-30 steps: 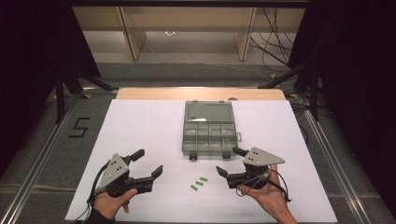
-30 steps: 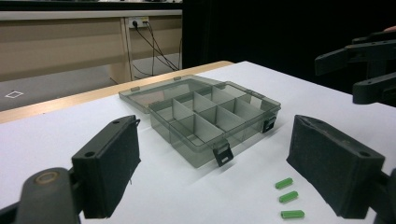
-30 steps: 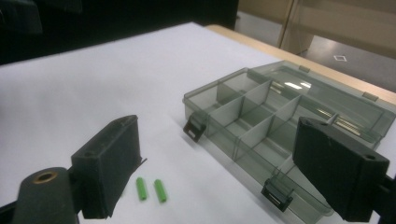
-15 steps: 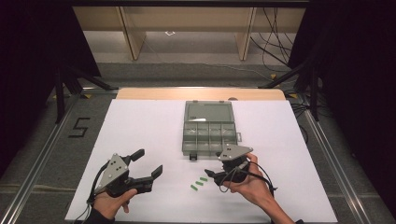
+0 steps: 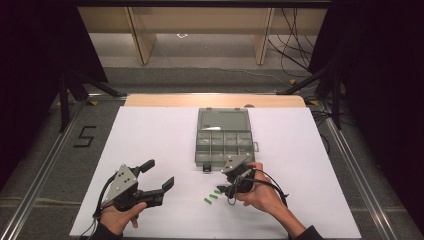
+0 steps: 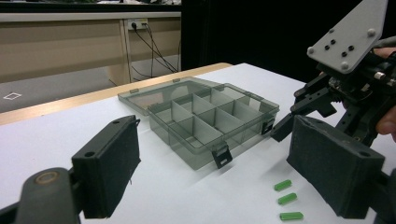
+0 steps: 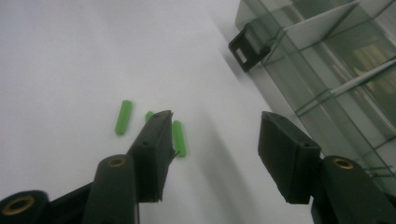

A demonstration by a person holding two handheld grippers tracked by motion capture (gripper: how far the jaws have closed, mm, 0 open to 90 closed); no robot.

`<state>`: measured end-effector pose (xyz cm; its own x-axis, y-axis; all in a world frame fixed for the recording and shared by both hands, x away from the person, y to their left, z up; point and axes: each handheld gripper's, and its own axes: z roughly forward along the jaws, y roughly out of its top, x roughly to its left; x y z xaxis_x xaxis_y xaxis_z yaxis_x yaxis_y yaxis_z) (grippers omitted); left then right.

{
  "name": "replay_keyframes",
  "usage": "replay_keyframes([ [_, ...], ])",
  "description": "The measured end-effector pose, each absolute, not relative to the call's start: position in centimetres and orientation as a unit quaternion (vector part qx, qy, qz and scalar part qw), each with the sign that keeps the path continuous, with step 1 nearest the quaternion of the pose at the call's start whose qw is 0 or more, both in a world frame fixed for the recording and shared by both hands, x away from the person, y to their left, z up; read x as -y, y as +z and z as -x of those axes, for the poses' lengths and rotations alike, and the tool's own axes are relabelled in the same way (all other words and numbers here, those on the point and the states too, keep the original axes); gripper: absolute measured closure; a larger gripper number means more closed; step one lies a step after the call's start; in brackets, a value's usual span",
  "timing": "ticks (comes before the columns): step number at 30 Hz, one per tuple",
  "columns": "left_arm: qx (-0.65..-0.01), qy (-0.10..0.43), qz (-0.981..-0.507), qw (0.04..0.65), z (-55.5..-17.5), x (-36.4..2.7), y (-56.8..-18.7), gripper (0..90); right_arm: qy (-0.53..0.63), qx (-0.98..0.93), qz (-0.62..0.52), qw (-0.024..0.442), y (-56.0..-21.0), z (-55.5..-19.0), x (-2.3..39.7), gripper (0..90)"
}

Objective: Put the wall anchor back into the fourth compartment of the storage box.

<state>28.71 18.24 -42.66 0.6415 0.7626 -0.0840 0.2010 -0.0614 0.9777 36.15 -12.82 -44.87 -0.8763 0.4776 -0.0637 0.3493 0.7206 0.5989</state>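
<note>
Green plastic pegs (image 5: 213, 195), three little ones, are lying on the white desk (image 5: 150, 135) just in front of the open smoky-clear compartment box (image 5: 223, 142). Right hand-held gripper (image 5: 226, 189) is closing over them, nothing clamped yet, and one jaw is sitting on the nearest peg, so it might flick away. Left hand-held gripper (image 5: 161, 175) is idling wide open.

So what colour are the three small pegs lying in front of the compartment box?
Bright green; the pegs show best in the right gripper view.
</note>
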Motion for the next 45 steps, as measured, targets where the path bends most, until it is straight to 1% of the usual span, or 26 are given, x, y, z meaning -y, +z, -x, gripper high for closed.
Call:
replay_keyframes([
  [2, -0.348, 0.239, -0.690, 0.588, -28.7, -18.3, -42.6, 15.8, 0.283, -0.930, -0.210, 0.100, -45.0, -36.3, 12.4, 50.3],
  [7, -0.347, 0.239, -0.691, 0.588, -28.7, -18.3, -42.6, 15.8, 0.272, -0.939, -0.193, 0.089, -45.3, -36.5, 11.8, 55.1],
  [9, -0.348, 0.239, -0.690, 0.588, -28.7, -18.3, -42.6, 15.8, 0.257, -0.945, -0.189, 0.077, -45.4, -36.6, 11.4, 59.2],
  [18, -0.347, 0.239, -0.691, 0.587, -28.7, -18.3, -42.6, 15.8, 0.235, -0.953, -0.182, 0.058, -46.0, -36.9, 10.5, 68.9],
  [19, -0.347, 0.239, -0.691, 0.587, -28.7, -18.3, -42.6, 15.8, 0.235, -0.953, -0.182, 0.058, -46.0, -36.9, 10.5, 68.9],
  [20, -0.347, 0.240, -0.691, 0.588, -28.7, -18.3, -42.6, 15.8, 0.230, -0.956, -0.176, 0.051, -46.2, -37.0, 10.4, 71.2],
  [21, -0.347, 0.240, -0.691, 0.587, -28.7, -18.3, -42.6, 15.8, 0.230, -0.956, -0.176, 0.051, -46.2, -37.0, 10.4, 71.2],
  [23, -0.347, 0.240, -0.691, 0.588, -28.7, -18.3, -42.6, 15.9, 0.220, -0.959, -0.173, 0.045, -46.4, -37.1, 10.2, 74.4],
  [25, -0.346, 0.240, -0.691, 0.587, -28.7, -18.3, -42.6, 15.8, 0.217, -0.960, -0.172, 0.042, -46.4, -37.1, 10.2, 75.3],
  [26, -0.347, 0.240, -0.691, 0.588, -28.7, -18.3, -42.6, 15.9, 0.210, -0.962, -0.170, 0.039, -46.4, -37.2, 10.1, 77.7],
  [38, -0.346, 0.240, -0.691, 0.587, -28.7, -18.3, -42.6, 15.9, 0.186, -0.970, -0.157, 0.024, -46.4, -37.7, 9.4, 84.2],
  [45, -0.346, 0.239, -0.691, 0.587, -28.7, -18.3, -42.6, 15.9, 0.174, -0.973, -0.149, 0.027, -46.2, -37.6, 9.1, 84.3],
])
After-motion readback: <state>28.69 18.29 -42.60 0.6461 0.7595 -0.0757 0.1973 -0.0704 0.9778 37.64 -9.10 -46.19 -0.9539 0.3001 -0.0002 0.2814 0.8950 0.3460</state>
